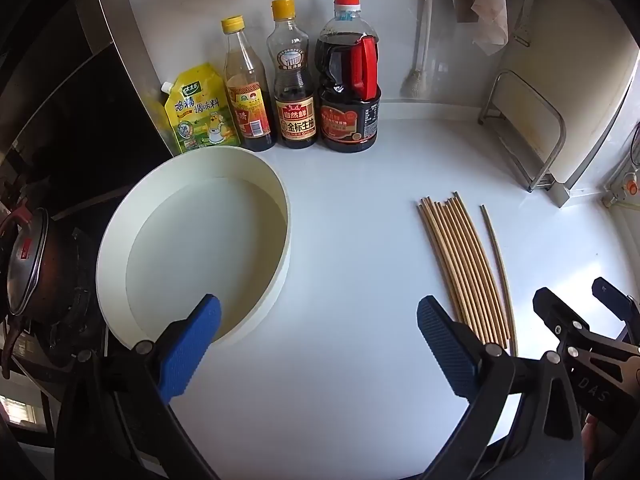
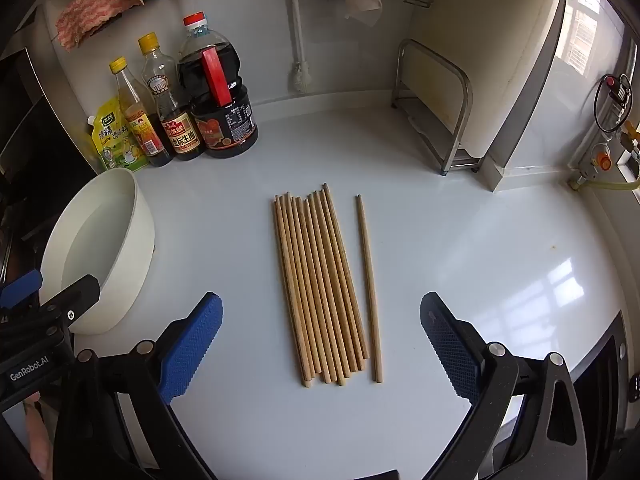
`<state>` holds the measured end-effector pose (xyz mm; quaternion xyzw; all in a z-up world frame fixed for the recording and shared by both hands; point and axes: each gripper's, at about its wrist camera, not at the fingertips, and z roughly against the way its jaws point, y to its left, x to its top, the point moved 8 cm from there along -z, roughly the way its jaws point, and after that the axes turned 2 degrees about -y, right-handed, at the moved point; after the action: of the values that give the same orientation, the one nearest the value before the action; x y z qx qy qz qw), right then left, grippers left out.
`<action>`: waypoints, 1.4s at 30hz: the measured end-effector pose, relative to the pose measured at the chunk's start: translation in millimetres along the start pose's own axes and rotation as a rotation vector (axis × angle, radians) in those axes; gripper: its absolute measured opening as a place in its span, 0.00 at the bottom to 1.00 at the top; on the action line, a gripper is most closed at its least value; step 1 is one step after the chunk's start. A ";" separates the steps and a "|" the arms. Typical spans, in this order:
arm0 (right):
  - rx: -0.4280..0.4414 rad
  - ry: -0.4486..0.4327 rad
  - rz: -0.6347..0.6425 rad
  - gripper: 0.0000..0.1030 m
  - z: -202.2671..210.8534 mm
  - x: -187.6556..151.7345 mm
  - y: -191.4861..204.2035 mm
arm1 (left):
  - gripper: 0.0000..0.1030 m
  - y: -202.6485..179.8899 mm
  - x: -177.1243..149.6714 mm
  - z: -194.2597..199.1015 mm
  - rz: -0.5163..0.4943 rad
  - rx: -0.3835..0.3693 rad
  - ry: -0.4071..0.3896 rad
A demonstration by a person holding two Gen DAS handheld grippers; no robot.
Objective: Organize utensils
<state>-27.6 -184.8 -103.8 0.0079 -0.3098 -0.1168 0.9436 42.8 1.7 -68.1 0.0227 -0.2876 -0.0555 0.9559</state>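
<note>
Several wooden chopsticks [image 2: 320, 284] lie side by side on the white counter, with a single chopstick [image 2: 369, 288] apart on their right. They also show in the left wrist view [image 1: 460, 264]. A round white basin [image 1: 120, 240] sits at the left and holds nothing I can see; it shows in the right wrist view too [image 2: 132, 240]. My right gripper [image 2: 320, 344] is open and empty, just short of the chopsticks' near ends. My left gripper [image 1: 318, 344] is open and empty, between the basin and the chopsticks.
Three sauce bottles [image 1: 292, 100] and a yellow seasoning pouch [image 1: 200, 112] stand along the back wall. A metal rack [image 2: 436, 108] stands at the back right. A stove with a dark pot [image 1: 32, 264] is at the left.
</note>
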 end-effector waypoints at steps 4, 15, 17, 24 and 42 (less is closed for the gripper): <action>0.001 -0.003 0.000 0.92 0.6 -0.2 0.5 | 0.94 -1.0 0.3 3.2 -0.005 -0.006 -0.013; 0.004 -0.003 -0.004 0.92 1.8 -2.6 -0.2 | 0.94 4.0 1.1 4.9 -0.003 -0.009 -0.011; 0.003 -0.003 -0.004 0.92 1.9 -2.7 -0.1 | 0.94 5.7 1.6 5.6 -0.004 -0.008 -0.010; 0.005 -0.006 -0.003 0.92 1.9 -2.1 -0.5 | 0.94 8.0 1.3 5.0 -0.001 -0.006 -0.011; 0.004 -0.012 -0.008 0.92 5.0 2.8 -3.3 | 0.94 3.0 -0.9 2.7 -0.008 -0.005 -0.008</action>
<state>-29.1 -188.3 -98.5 0.0101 -0.3156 -0.1199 0.9412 40.8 4.7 -66.1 0.0210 -0.2912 -0.0601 0.9546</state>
